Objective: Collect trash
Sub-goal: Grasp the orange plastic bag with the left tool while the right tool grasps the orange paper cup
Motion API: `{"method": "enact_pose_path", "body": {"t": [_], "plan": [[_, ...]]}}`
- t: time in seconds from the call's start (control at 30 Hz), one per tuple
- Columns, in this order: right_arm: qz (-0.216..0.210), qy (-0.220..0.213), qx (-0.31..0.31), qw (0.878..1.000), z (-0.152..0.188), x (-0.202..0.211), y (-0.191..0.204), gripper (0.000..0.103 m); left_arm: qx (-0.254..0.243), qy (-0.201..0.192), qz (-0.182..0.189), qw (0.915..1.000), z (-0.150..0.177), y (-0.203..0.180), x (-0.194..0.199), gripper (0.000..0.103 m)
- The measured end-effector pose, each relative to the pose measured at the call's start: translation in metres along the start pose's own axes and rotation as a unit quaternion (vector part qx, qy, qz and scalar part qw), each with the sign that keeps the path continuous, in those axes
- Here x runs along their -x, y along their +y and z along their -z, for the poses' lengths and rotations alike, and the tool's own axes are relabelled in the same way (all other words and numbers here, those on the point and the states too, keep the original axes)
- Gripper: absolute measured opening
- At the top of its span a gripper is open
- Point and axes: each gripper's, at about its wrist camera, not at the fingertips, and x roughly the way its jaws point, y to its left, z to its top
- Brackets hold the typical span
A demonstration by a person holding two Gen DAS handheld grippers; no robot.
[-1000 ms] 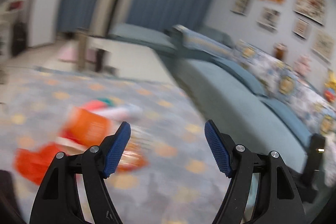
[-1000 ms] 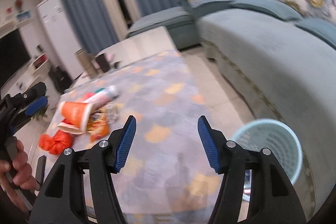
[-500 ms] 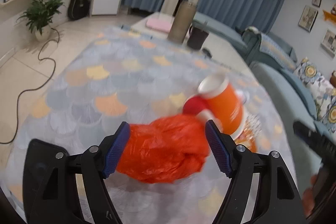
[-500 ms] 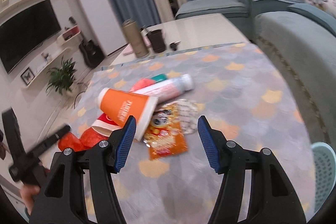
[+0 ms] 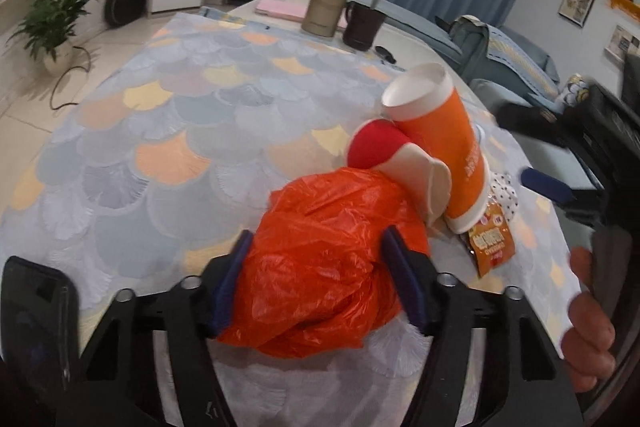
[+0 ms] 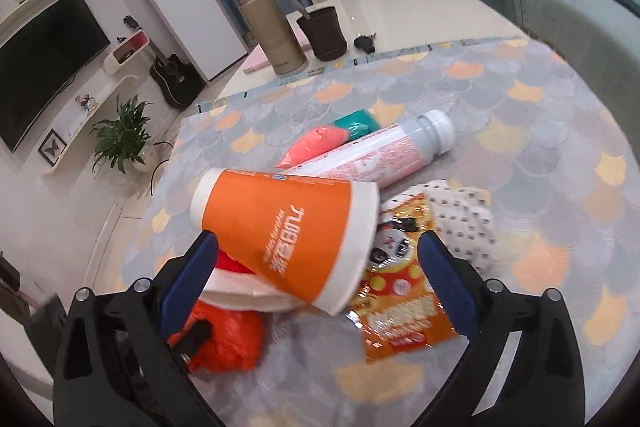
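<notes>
A crumpled orange plastic bag (image 5: pixel 320 267) lies on the scale-patterned cloth, and my left gripper (image 5: pixel 317 239) is closing on it, both pads pressing its sides. Behind it lie a crushed red and white cup (image 5: pixel 384 147) and an orange paper cup (image 5: pixel 444 147) on its side. My right gripper (image 6: pixel 318 239) is opening wide, with the orange cup (image 6: pixel 288 227) between its jaws but not pressed. Under the cup lies an orange snack packet (image 6: pixel 400 299). Beyond are a white tube bottle (image 6: pixel 380 155) and a pink and teal item (image 6: pixel 320 143).
A dotted wrapper (image 6: pixel 460 211) lies beside the packet. At the table's far end stand a tan tumbler (image 6: pixel 276 35) and a dark mug (image 6: pixel 324 35), with keys (image 6: pixel 366 43) beside them. A dark phone (image 5: pixel 36 307) lies near the left gripper. A teal sofa (image 6: pixel 580 19) runs along the right.
My left gripper came down over the orange bag and its jaws narrowed onto it. My right gripper swung in from the sofa side to the orange cup and its jaws spread wider.
</notes>
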Motion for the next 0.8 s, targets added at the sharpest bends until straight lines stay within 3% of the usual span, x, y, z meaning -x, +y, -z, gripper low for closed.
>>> {"method": "enact_pose_path", "body": {"t": [0.17, 0.27, 0.47, 0.8], "plan": [[-0.001, 0.003, 0.006, 1.0, -0.008, -0.008, 0.016, 0.095, -0.034, -0.013, 0.002, 0.9993, 0.006, -0.014, 0.005, 0.041], [0.03, -0.012, 0.054, 0.998, -0.008, -0.008, 0.037, 0.095, -0.035, -0.017, 0.007, 0.9992, 0.007, -0.015, 0.006, 0.039], [0.089, -0.001, 0.135, 0.987, 0.005, -0.03, 0.072, 0.095, -0.03, -0.019, 0.016, 0.9992, 0.008, -0.013, 0.008, 0.038], [0.109, 0.014, 0.123, 0.986, -0.012, -0.05, 0.05, 0.087, -0.043, -0.015, 0.021, 0.9987, 0.008, -0.018, 0.008, 0.038]]}}
